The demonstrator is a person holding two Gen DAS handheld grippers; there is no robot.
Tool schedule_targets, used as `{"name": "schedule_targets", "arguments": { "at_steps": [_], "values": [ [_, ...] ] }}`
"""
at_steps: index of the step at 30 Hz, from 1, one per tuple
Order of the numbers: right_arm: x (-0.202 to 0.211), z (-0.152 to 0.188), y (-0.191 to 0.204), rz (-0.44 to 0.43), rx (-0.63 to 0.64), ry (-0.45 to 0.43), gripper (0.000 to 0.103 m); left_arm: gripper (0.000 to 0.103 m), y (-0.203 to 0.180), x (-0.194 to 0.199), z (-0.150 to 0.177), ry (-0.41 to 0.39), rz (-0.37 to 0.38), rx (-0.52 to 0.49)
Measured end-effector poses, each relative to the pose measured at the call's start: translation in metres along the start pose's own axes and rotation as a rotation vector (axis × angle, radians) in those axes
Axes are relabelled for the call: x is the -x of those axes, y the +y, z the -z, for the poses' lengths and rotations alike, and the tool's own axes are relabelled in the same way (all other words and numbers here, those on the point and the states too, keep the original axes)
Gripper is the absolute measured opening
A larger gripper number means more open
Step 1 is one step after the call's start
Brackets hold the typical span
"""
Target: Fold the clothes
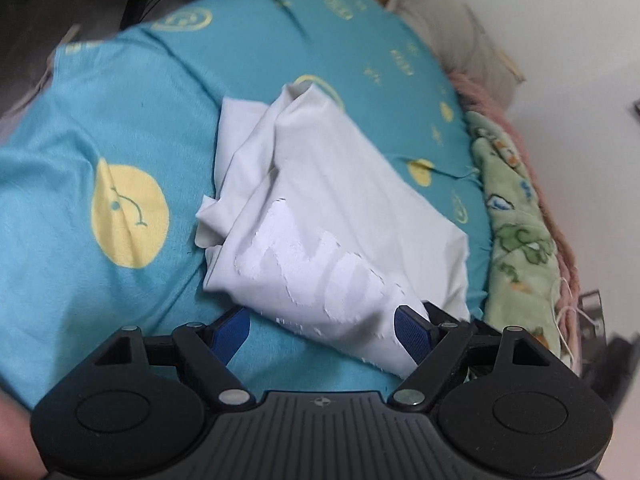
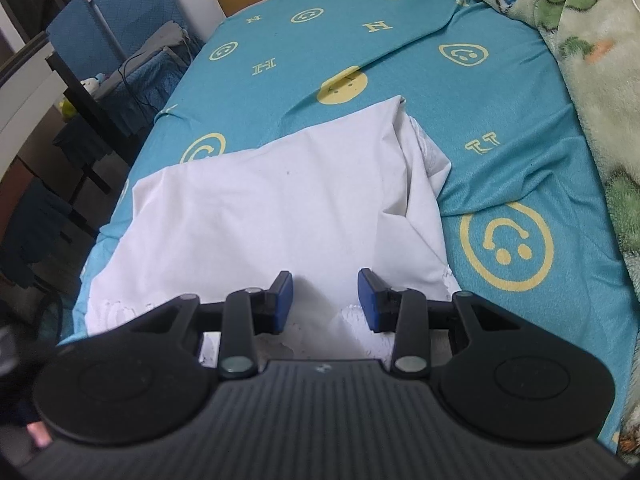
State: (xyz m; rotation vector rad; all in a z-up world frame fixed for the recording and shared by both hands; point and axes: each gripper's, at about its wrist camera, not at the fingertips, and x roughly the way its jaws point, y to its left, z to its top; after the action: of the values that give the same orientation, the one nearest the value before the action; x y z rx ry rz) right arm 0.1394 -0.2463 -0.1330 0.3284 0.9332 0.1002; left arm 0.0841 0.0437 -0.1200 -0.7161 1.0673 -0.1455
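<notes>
Both spread, left gripper [image 1: 324, 330] and right gripper [image 2: 325, 300] straddle white garment [image 2: 272, 208].

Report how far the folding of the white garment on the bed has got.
Done: the white garment lies partly folded on the teal sheet, one side doubled over. In hand: nothing; left gripper and right gripper are both open at its near edge. Left: the bunched far layers need squaring and a final fold.

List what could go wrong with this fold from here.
Both the left gripper and right gripper have their jaws open over the white garment, so neither holds it. The bunched far layers may get folded in as creases. The near edge lies close to the bed sheet, so a grasp might catch the sheet too.
</notes>
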Motion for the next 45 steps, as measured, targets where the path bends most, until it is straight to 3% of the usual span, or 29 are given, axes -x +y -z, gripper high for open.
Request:
{"name": "schedule_targets", "arguments": {
  "at_steps": [2,7,12,17,18,23,24,27,30,31,34,37,40,43,44,45],
  "values": [
    [0.000,0.000,0.000,-0.001,-0.002,0.000,0.038,0.088,0.003,-0.014,-0.008,0.001,-0.013,0.031],
    [0.001,0.001,-0.001,-0.001,-0.009,0.000,0.038,0.086,0.006,-0.012,-0.013,-0.070,0.050,0.060],
    [0.001,0.001,-0.003,0.001,-0.026,-0.001,0.038,0.086,0.015,0.008,-0.012,-0.147,0.214,0.124],
    [0.000,0.001,-0.003,0.000,-0.025,0.004,0.038,0.084,0.026,-0.016,-0.008,-0.022,0.059,0.159],
    [0.000,0.001,-0.002,0.002,-0.021,0.004,0.038,0.085,0.027,-0.017,-0.009,-0.018,0.058,0.165],
    [-0.001,0.002,-0.001,0.004,-0.017,0.001,0.038,0.087,0.031,-0.020,-0.013,-0.030,0.079,0.197],
    [-0.001,0.001,-0.001,0.005,-0.016,0.001,0.038,0.083,0.031,-0.019,-0.014,-0.043,0.085,0.205],
    [0.000,0.002,-0.001,0.007,-0.013,0.000,0.038,0.074,0.030,-0.012,-0.019,-0.088,0.145,0.222],
    [-0.001,0.002,-0.001,0.011,-0.014,0.000,0.038,0.073,0.019,-0.002,-0.018,-0.136,0.209,0.161],
    [-0.001,0.002,-0.001,0.011,-0.014,0.000,0.038,0.074,0.014,-0.003,-0.019,-0.135,0.198,0.131],
    [-0.002,0.002,0.000,0.013,-0.012,0.003,0.038,0.073,0.007,-0.022,-0.019,-0.056,0.069,0.080],
    [-0.001,0.002,0.000,0.009,-0.013,0.001,0.038,0.069,0.014,-0.030,-0.018,-0.013,0.038,0.115],
    [0.012,-0.001,-0.012,-0.042,-0.117,-0.035,0.041,0.058,0.013,-0.024,-0.020,-0.016,0.045,0.115],
    [0.030,-0.001,-0.034,-0.219,-0.327,-0.065,0.043,0.050,0.013,-0.026,-0.021,-0.016,0.037,0.093],
    [0.033,0.001,-0.039,-0.287,-0.388,-0.051,0.052,0.048,0.013,-0.027,-0.021,-0.021,0.037,0.092],
    [0.034,0.005,-0.042,-0.355,-0.444,-0.033,0.073,0.045,0.013,-0.028,-0.020,-0.028,0.038,0.090]
  ]
}}
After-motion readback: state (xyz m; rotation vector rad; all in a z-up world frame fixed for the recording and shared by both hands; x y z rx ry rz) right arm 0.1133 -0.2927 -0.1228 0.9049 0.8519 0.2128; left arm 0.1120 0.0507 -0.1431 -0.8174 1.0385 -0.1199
